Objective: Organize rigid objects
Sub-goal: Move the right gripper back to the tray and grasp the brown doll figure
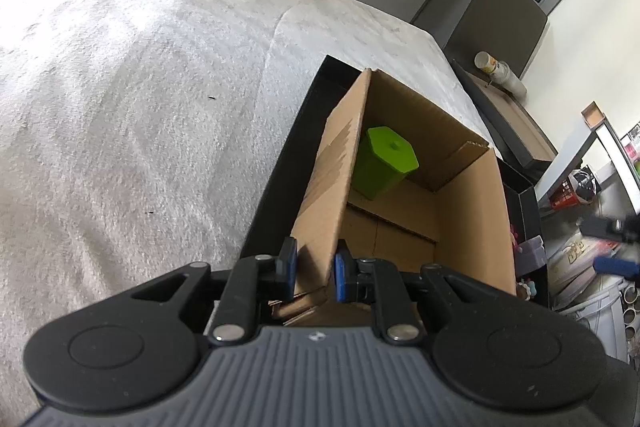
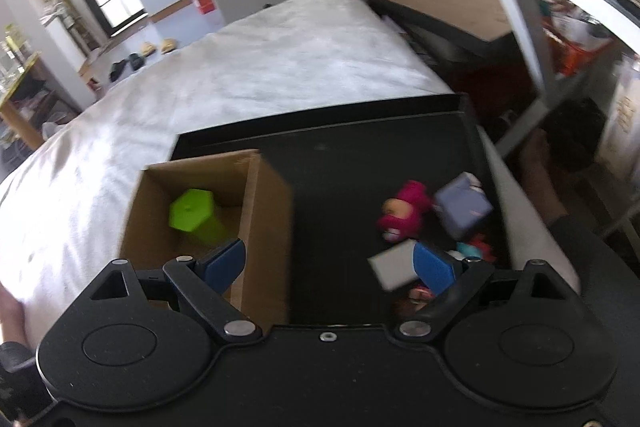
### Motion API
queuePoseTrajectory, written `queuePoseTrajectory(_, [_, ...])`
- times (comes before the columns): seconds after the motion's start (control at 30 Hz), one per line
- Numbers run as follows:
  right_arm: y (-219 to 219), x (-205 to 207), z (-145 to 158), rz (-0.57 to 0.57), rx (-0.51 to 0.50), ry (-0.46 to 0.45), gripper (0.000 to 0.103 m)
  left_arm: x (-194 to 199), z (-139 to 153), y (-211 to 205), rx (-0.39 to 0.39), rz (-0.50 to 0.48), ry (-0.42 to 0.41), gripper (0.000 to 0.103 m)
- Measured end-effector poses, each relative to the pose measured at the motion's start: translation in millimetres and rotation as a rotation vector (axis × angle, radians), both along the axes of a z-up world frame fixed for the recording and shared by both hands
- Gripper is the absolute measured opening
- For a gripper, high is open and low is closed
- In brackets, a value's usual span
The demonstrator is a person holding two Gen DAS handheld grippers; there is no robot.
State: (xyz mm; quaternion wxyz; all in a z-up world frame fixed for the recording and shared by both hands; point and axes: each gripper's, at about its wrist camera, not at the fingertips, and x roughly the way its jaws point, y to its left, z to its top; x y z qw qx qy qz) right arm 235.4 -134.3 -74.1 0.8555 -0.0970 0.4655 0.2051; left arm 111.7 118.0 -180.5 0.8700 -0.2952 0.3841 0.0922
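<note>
From the left wrist view: the left gripper (image 1: pixel 314 269) is clenched on the near wall of the cardboard box (image 1: pixel 472 211), one blue pad outside, one inside, bracing it. The box stands in the black tray (image 1: pixel 276 167), which lies on the white bedcover (image 1: pixel 140 87). Ahead of the gripper and deep inside the box sits the green hexagonal container (image 1: pixel 384 163), already stowed and leaning toward the far corner.

Over to the right wrist view, which is blurred: the right gripper (image 2: pixel 328 267) is spread wide and carries nothing. The box (image 2: pixel 264 227) lies ahead to its left, with the green container (image 2: pixel 192 209) inside. Ahead to its right, on the tray floor (image 2: pixel 340 167), cluster the pink plush figure (image 2: pixel 404 211), the lilac cube (image 2: pixel 464 205) and a white block (image 2: pixel 394 267) just beside the right finger.

The risks: these pieces touch one another, so closing on one could shove its neighbours or pinch two together. The thin cardboard wall may buckle or tip if the left grip pulls.
</note>
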Motion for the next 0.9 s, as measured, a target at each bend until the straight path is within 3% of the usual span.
queuePoseTrajectory(0.4, [-63, 24, -38, -0.185, -0.006, 0.076, 0.078, -1, 1, 1, -0.001, 0.008, -0.005, 0.017])
queuePoseTrajectory(0.77, [-64, 32, -88, -0.231, 0.018, 0.151, 0.077, 0, -1, 5, -0.033, 0.007, 0.000, 0.018])
queuePoseTrajectory(0.9, [-57, 38, -108, -0.228, 0.019, 0.176, 0.066, 0, -1, 5, -0.031, 0.006, 0.000, 0.018])
